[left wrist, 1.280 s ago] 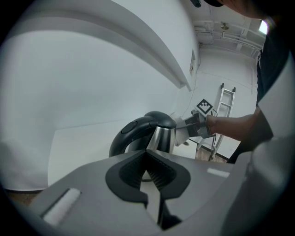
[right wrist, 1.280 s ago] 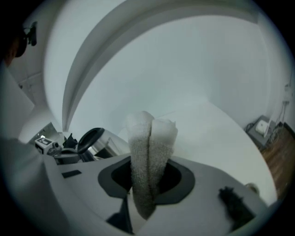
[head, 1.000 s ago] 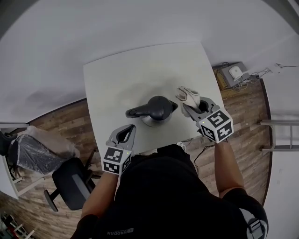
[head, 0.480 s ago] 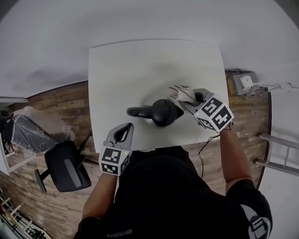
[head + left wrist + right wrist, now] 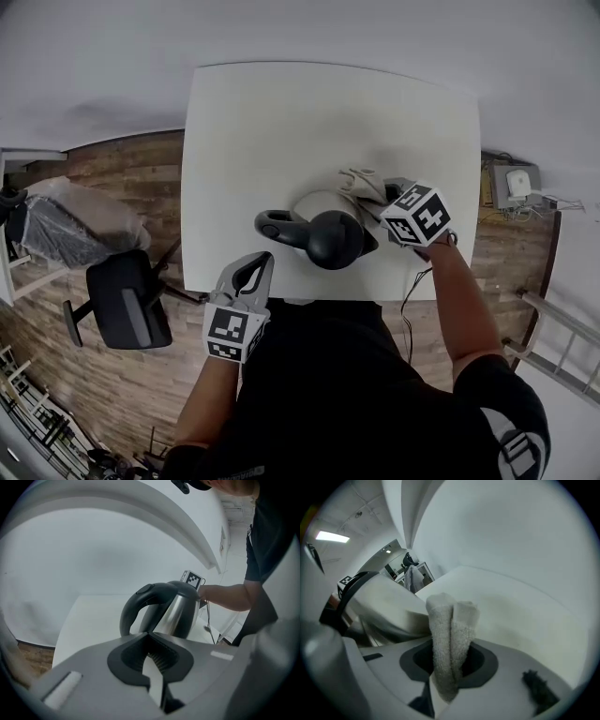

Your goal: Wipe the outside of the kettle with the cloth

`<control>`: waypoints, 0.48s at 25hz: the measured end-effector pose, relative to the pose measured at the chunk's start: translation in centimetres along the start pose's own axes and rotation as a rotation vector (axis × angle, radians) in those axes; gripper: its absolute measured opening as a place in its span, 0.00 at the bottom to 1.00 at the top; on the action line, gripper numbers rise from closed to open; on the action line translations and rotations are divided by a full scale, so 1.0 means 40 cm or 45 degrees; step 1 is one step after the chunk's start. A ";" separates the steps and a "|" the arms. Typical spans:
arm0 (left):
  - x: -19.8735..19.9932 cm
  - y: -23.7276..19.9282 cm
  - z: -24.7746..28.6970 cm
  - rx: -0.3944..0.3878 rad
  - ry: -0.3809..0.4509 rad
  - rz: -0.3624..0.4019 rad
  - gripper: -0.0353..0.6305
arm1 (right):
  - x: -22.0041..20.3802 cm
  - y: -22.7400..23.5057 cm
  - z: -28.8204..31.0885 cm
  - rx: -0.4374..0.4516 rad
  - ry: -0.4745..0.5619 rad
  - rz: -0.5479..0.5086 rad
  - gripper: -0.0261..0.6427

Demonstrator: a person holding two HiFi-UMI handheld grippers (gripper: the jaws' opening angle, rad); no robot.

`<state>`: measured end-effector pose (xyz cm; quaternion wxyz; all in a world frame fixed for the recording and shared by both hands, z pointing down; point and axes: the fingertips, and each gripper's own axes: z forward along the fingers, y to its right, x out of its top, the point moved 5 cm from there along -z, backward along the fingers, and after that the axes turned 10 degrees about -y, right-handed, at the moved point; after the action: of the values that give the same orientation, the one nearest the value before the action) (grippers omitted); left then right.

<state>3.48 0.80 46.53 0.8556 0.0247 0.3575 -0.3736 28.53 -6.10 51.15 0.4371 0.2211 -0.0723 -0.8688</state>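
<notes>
Right gripper (image 5: 372,195) pinching cloth (image 5: 357,178) beside kettle (image 5: 330,238) near table's (image 5: 281,122) front edge, left gripper (image 5: 262,262) pressed together over that edge

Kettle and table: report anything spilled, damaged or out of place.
Nothing stands out. The kettle sits on the white table with no spill showing, and the cloth is pinched in the right hand-held gripper beside it.

Kettle (image 5: 180,609) bottom hidden behind left tongs (image 5: 149,639); blurred and edge-cut in right gripper view. Cloth (image 5: 447,620) lower end buried inside right tongs (image 5: 450,653).
</notes>
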 end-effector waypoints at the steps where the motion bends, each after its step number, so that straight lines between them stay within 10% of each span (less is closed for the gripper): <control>1: -0.002 0.000 0.000 0.014 -0.004 -0.012 0.06 | -0.002 0.008 0.016 0.018 -0.006 0.009 0.19; 12: -0.051 -0.027 -0.016 0.061 -0.032 -0.116 0.06 | -0.016 0.086 0.126 0.055 -0.077 0.104 0.19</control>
<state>1.46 1.48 47.58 0.8413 0.0244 0.3384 -0.4209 29.13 -8.03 56.95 0.4650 0.2011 -0.1132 -0.8547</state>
